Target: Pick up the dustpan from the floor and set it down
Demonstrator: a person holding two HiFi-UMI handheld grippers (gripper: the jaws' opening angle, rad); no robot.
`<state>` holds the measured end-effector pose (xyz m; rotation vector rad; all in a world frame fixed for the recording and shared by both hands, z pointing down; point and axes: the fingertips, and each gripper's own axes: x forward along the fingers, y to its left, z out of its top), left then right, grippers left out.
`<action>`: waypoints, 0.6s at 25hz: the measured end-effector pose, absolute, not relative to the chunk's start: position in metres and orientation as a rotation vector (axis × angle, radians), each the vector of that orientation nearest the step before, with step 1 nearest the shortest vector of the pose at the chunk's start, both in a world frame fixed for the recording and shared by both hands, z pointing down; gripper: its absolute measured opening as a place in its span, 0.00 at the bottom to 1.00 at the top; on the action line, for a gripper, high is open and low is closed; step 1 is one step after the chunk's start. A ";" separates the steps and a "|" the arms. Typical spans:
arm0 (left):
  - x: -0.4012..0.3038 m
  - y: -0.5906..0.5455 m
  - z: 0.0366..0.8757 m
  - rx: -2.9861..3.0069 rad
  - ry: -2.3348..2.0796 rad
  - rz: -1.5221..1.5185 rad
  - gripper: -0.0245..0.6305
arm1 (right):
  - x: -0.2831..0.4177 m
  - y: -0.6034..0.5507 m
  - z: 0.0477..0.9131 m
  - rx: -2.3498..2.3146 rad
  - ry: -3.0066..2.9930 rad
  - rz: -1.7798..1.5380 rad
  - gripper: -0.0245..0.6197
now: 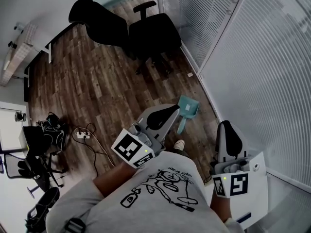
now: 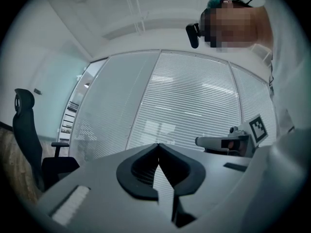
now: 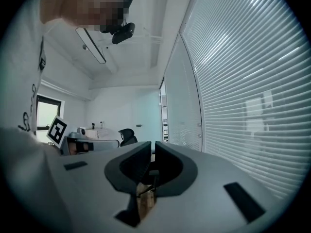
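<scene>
The dustpan [image 1: 188,106] lies on the wooden floor [image 1: 97,91], close to the floor's right edge where the glass wall with blinds [image 1: 257,67] stands. From my head view its long axis runs nearly straight away from me, leaning a little toward that wall. The wide teal scoop is at the far end and the thin handle comes back toward my feet.

My left gripper [image 1: 171,112] is held level above the floor. Its fingers are pressed together at the tips with nothing between them, and its own view shows only blinds past the closed tips [image 2: 158,147]. In the head view the dustpan appears just right of those tips and slightly beyond them (down on the floor, so no contact).

My right gripper [image 1: 227,129] is over by the wall, with the dustpan off to its left. So the dustpan sits between the two grippers, nearer the left one. The right fingers are together as well, with just a thin slit between the pads and nothing in it [image 3: 152,149]. Neither gripper view shows the dustpan.

Two black office chairs [image 1: 153,35] stand farther along the same wall. A power strip with cables [image 1: 82,134] lies on the floor to my left.
</scene>
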<state>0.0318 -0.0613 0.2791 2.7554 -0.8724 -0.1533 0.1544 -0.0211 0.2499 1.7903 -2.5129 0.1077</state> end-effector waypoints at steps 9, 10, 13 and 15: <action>0.022 -0.063 0.292 2.729 -0.882 -0.119 0.04 | 0.144 -0.031 0.280 1.741 -2.514 0.202 0.07; 0.021 -0.063 0.294 2.725 -0.885 -0.114 0.04 | 0.144 -0.032 0.286 1.732 -2.511 0.218 0.07; 0.016 -0.064 0.299 2.711 -0.893 -0.097 0.04 | 0.139 -0.037 0.304 1.688 -2.502 0.259 0.07; 0.012 -0.064 0.302 2.703 -0.894 -0.085 0.04 | 0.135 -0.039 0.315 1.662 -2.488 0.273 0.07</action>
